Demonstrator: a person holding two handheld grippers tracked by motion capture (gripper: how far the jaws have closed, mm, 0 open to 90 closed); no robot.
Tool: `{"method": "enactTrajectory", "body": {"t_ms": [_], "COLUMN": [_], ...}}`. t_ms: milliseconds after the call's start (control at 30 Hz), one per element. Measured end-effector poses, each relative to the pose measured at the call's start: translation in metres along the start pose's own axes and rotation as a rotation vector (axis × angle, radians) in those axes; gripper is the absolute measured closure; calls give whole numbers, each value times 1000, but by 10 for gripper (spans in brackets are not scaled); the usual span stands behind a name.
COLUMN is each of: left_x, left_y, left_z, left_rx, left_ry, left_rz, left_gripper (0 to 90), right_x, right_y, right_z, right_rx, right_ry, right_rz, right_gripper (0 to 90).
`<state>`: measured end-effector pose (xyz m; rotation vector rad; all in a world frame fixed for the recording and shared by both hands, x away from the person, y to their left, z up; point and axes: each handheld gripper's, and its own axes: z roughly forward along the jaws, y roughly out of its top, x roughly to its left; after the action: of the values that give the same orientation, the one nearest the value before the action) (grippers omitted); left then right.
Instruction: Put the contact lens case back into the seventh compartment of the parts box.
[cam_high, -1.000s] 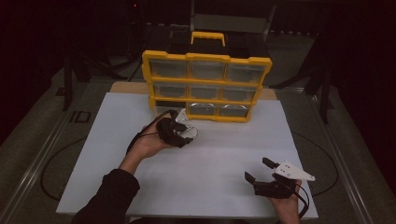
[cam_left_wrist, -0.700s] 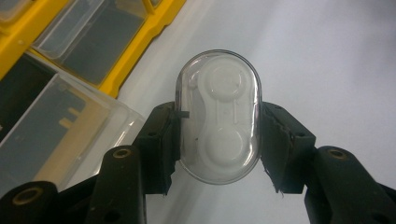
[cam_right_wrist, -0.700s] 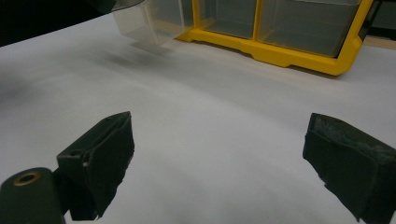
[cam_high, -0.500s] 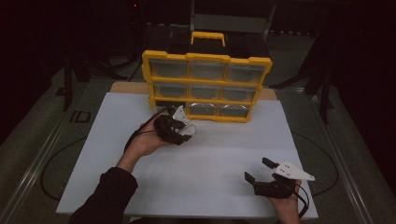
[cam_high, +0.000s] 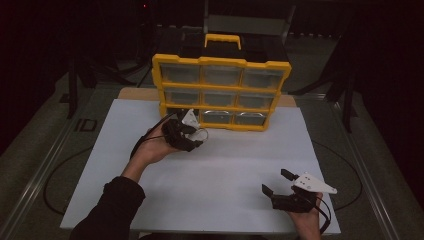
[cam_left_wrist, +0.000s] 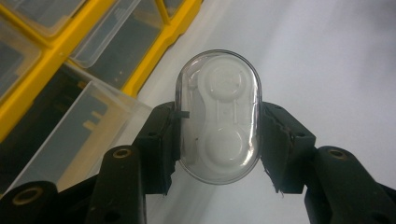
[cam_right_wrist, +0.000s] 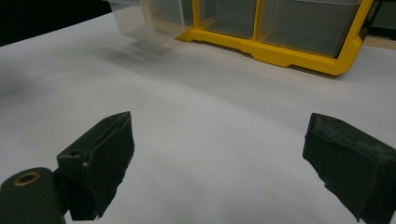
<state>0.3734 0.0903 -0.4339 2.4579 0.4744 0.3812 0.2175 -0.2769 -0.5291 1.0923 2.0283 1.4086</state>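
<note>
My left gripper (cam_left_wrist: 219, 140) is shut on a clear oval plastic case (cam_left_wrist: 218, 116) with two round white wells inside. In the high view that gripper (cam_high: 192, 135) hovers just in front of the yellow drawer cabinet (cam_high: 220, 92), at its bottom-left drawer. That clear drawer (cam_left_wrist: 74, 126) is pulled out, close beside the case on the left. My right gripper (cam_high: 279, 182) rests low near the table's front right, open, with nothing between its jaws (cam_right_wrist: 219, 163).
The yellow cabinet (cam_right_wrist: 280, 51) holds three rows of clear drawers and has a yellow handle (cam_high: 222, 40) on top. It stands at the back of the white table top (cam_high: 225, 160). Dark floor and stands surround the table.
My left gripper has edged a little forward and right towards the cabinet's bottom-left drawer, still holding the case. The right gripper has stayed put.
</note>
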Motion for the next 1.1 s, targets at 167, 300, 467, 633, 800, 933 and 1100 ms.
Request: {"method": "enactTrajectory", "body": {"t_ms": [167,300,467,633,800,933,1100], "left_x": [4,7,9,12,16,20,24], "left_y": [-2,-4,-5,-6,-8,-9,-10], "left_z": [-3,-4,-5,-6,-8,-10,-12], "left_rx": [-3,5,2,5,6,5,11], "left_ry": [10,18,24,34,46,56,68], "left_rz": [-10,-12,-17,-24,-35,-47,-56], "left_gripper": [498,499,499,498,498,499,498], "right_x": [0,0,0,0,0,0,0], "right_y": [0,0,0,0,0,0,0], "right_z": [0,0,0,0,0,0,1], "right_rx": [2,2,3,3,3,4,5], "right_ry": [-1,-1,-1,-1,-1,-1,0], "right_rz": [-1,-1,0,0,0,1,0], "right_gripper": [84,84,84,84,84,84,84]}}
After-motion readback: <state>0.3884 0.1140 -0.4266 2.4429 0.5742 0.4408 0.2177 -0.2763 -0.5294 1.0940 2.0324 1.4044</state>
